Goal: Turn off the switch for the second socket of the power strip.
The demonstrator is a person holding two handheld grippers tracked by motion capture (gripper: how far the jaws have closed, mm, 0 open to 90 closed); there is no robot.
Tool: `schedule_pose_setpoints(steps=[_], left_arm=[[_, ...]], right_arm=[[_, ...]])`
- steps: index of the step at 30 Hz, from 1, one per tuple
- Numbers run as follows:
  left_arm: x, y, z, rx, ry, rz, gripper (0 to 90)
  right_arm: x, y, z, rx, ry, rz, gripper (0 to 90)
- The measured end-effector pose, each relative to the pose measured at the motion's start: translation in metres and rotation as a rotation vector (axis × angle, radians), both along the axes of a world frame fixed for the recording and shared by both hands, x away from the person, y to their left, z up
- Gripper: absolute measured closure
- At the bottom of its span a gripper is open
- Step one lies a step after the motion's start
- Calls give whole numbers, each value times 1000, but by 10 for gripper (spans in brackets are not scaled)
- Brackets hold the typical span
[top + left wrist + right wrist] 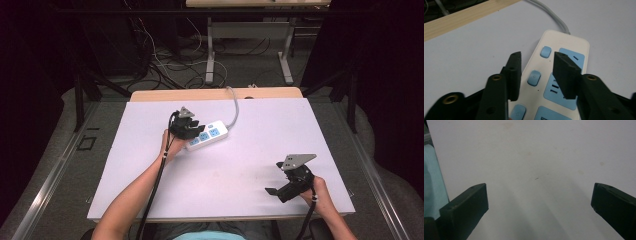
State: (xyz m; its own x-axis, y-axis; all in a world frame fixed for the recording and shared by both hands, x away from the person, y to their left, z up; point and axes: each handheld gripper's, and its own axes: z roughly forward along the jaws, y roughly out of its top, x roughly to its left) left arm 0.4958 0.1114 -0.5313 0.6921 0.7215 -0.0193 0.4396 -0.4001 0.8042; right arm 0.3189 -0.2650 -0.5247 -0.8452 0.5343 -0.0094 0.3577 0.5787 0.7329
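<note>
The white plastic power strip with blue sockets (207, 135) lies at the desk's (250, 165) far middle. The left tongs (537, 72) hover part-open over its blue buttons; pressing off-centre could skid it. The right tongs (537, 202) gape wide, empty.

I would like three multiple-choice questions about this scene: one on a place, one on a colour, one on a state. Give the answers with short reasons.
1. Where is the left gripper?
A. over the power strip
B. at the near table edge
C. off the table

2. What colour are the power strip's buttons?
A. red
B. light blue
C. black

3. How are the right gripper's fingers?
A. shut on a cable
B. shut on nothing
C. wide apart, holding nothing

Answers:
1. A, its fingers straddle the strip's button row.
2. B, the left gripper view shows blue buttons on a white body.
3. C, bare table shows between them.
</note>
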Motion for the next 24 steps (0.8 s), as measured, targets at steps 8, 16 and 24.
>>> schedule_pose_setpoints(steps=[8, 16, 24], left_arm=[[-5, -3, 8, 24, 5, 1, 186], [-8, 1, 13, 16, 32, 15, 0], [-11, 8, 20, 10, 15, 23, 0]], right_arm=[[0, 0, 0, 0, -6, 2, 7], [-1, 0, 0, 3, 2, -7, 7], [-1, 0, 0, 1, -6, -4, 7]])
